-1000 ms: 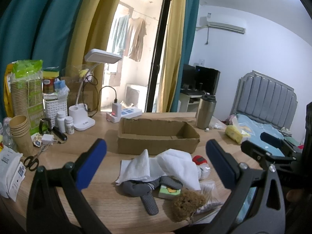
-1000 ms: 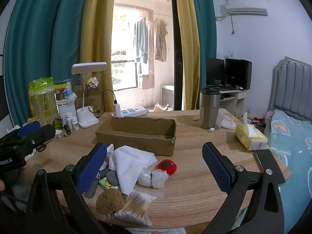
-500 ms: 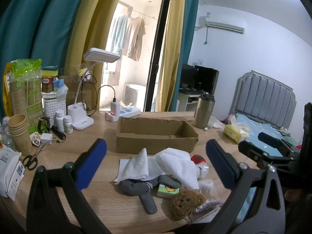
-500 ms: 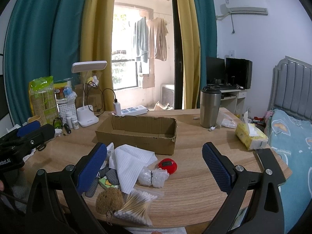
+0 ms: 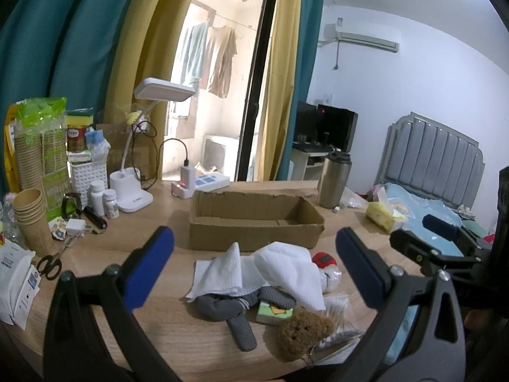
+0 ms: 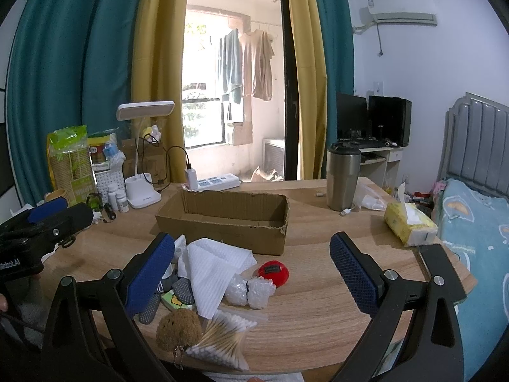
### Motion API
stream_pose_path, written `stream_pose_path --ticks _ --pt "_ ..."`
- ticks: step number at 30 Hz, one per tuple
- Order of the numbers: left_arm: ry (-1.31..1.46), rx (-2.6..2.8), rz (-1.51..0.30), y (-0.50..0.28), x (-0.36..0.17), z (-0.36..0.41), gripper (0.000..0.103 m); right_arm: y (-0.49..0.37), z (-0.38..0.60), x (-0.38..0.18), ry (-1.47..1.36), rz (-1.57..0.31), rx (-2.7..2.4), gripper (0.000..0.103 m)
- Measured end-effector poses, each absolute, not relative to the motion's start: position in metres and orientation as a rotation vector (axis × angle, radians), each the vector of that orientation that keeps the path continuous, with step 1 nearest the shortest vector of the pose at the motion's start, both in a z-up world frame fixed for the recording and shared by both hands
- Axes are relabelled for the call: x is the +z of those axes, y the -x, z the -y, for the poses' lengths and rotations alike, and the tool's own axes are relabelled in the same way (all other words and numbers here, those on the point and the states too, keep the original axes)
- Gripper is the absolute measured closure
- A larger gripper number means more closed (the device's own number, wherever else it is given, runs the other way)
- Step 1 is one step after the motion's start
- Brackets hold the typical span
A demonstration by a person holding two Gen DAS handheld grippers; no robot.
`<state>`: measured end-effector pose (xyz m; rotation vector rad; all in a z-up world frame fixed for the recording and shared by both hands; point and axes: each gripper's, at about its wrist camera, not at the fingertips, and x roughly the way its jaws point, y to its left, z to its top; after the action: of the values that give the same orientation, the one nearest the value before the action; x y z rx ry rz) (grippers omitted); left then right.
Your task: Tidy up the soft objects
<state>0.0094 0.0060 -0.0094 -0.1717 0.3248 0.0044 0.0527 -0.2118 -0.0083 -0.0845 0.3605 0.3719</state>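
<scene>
Both hand-held grippers (image 5: 254,264) (image 6: 251,273) unmoved; agape

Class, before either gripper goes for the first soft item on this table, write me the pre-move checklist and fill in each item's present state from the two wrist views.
1. Cardboard box open and empty inside: ok.
2. Left gripper open, holding nothing: ok.
3. Right gripper open, holding nothing: ok.
4. White cloth free to lift: not ok, it drapes over the grey socks.
5. Brown plush bear reachable at the table's near edge: ok.
6. Path from the pile to the box unobstructed: ok.
</scene>
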Motion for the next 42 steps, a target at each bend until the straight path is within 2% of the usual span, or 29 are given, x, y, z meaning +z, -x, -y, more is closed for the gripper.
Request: stream_pose_path --ticks 28,42 --pt "0.172 0.001 -0.373 -0.016 -0.024 -0.008 0.0 -0.053 0.213 -0.018 0.116 -0.378 0.367 0.003" --pt "0.197 0.008 -0.581 -0.041 -0.072 -0.028 0.0 -0.074 0.207 -0.072 0.137 -0.593 0.402 0.003"
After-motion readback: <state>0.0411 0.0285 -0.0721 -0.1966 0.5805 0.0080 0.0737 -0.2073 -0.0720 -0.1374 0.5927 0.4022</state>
